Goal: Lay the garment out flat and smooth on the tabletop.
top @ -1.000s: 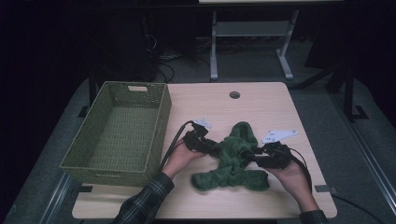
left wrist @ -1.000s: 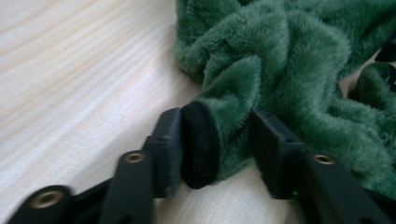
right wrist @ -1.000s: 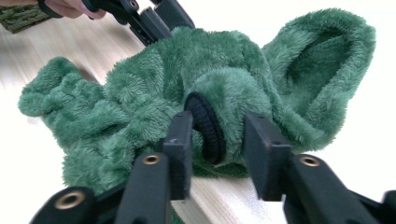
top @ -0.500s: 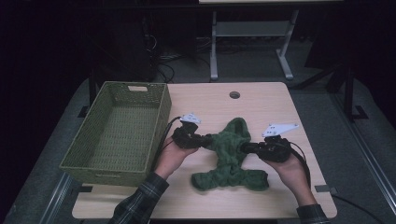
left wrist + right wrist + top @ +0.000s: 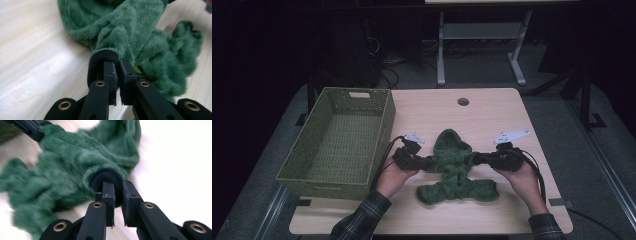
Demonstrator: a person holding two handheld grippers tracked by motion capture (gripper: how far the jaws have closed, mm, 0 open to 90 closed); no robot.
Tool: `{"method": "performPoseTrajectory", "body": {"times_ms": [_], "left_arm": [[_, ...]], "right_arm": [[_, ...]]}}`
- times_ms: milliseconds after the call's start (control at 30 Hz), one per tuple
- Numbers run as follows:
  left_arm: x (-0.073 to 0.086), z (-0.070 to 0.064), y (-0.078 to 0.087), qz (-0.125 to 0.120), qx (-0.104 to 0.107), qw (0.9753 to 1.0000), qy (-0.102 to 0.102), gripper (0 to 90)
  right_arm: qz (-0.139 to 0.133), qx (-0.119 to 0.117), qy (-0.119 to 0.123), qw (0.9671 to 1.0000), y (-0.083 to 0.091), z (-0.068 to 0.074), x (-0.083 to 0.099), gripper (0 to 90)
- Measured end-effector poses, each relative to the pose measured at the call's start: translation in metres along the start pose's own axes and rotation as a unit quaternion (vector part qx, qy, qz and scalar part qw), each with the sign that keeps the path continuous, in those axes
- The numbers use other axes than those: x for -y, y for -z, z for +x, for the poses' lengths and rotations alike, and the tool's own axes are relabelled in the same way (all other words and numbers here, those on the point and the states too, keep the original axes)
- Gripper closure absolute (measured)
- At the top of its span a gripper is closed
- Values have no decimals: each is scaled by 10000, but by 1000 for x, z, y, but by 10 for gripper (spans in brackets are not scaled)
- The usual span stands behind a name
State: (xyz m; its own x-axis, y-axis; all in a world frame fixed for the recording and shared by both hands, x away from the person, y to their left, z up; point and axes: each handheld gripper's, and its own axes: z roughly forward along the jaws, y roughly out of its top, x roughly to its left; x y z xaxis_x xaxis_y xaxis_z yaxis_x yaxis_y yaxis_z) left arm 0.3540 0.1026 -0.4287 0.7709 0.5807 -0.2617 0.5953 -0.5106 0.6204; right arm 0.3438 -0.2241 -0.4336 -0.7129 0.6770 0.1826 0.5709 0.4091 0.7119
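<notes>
**Fleece garment held by both cuffs, basket waiting empty**

At the far left of the table (image 5: 492,107) stands a green woven basket (image 5: 337,142), empty inside, with the person's left hand just beside its near right corner. That hand holds the left gripper (image 5: 424,162), whose jaws are pressed together on the dark ribbed cuff (image 5: 101,61) at the end of one sleeve of a small green fleece hooded garment (image 5: 455,167). The garment lies flat on the tabletop between the two hands, hood pointing away from the person, legs bunched toward the near edge. On its other side the right gripper (image 5: 482,159) has its jaws clamped on the opposite cuff (image 5: 107,178), so both sleeves are drawn outward in a line.

Judging from this, the grasp on both sleeves is made and the garment is spread but not yet folded or lifted. If it is meant for the basket, nothing has gone in; folding or carrying it across to the left is all to come
</notes>
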Motion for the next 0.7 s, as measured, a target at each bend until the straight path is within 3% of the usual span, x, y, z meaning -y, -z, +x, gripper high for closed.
{"method": "performPoseTrajectory", "body": {"times_ms": [233, 367, 433, 500, 567, 700], "left_arm": [[5, 5, -24, 351, -49, 9994, -35, 845], [6, 3, -27, 464, -117, 9986, -234, 833], [6, 3, -27, 441, -126, 9986, -258, 805], [5, 1, -24, 372, -104, 9990, -231, 739], [4, -1, -19, 306, -122, 9990, -291, 713], [-3, -10, -3, 59, -38, 9993, -371, 649]], "right_arm": [[433, 4, -228, 9988, -18, -14, 14, 816], [483, 48, -175, 9987, -22, -14, 19, 812], [486, 51, -196, 9986, -21, -14, 19, 794], [491, 78, -235, 9985, -20, -14, 20, 675], [461, 58, -234, 9986, -19, -14, 20, 653], [155, 32, -177, 9997, -1, -11, 17, 619]]}}
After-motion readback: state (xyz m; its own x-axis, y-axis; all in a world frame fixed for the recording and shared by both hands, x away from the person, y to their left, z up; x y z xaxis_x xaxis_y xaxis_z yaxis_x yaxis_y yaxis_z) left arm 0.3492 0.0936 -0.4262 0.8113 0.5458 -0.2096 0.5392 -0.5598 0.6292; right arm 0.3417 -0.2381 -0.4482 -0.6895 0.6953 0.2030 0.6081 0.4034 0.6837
